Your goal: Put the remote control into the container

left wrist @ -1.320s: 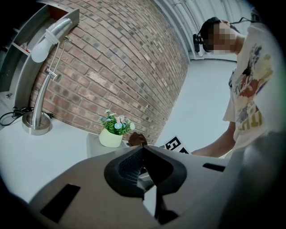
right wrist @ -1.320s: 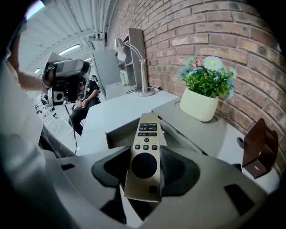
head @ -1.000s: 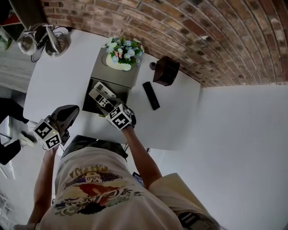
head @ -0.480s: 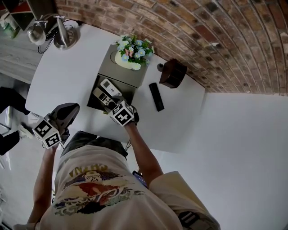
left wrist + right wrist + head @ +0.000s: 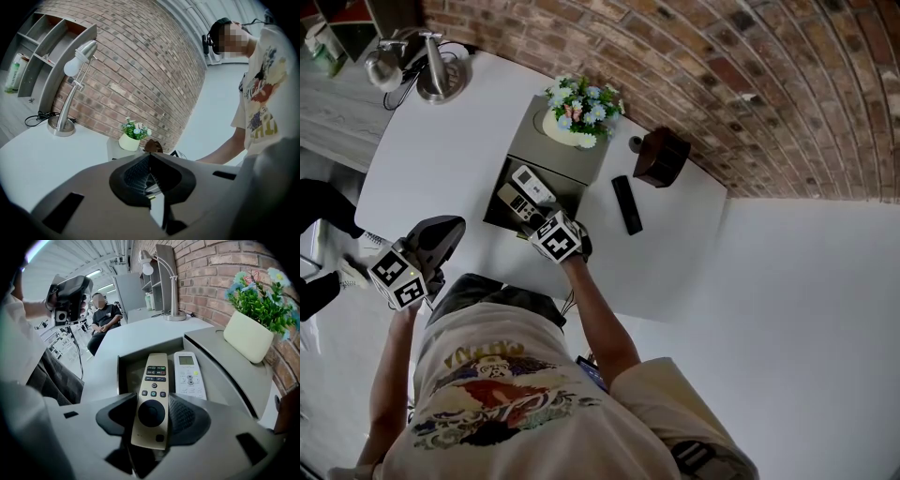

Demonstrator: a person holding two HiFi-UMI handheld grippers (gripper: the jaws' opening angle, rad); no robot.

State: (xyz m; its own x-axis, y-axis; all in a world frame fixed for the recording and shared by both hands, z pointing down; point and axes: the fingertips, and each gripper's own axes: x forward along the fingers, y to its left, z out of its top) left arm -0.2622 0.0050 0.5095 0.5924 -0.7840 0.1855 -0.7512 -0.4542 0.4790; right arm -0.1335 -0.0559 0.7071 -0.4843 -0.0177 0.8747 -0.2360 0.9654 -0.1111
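Your right gripper [image 5: 150, 417] is clamped on the gold remote [image 5: 151, 397], with its nose over the container [image 5: 123, 376] bay beside the white remote [image 5: 189, 376]. Ease it down flat alongside, don't stack, then let go. The left gripper [image 5: 149, 174] is closed and empty, which is fine.

— What sits on the white tabletop [image 5: 441, 169]?
— A grey container [image 5: 532, 141] by the brick-wall edge, with a black remote [image 5: 626, 203] lying flat just to its right.
— Anything else?
— A dark brown box [image 5: 661, 157] near the remote, and a silver desk lamp [image 5: 439, 80] well apart, far left.
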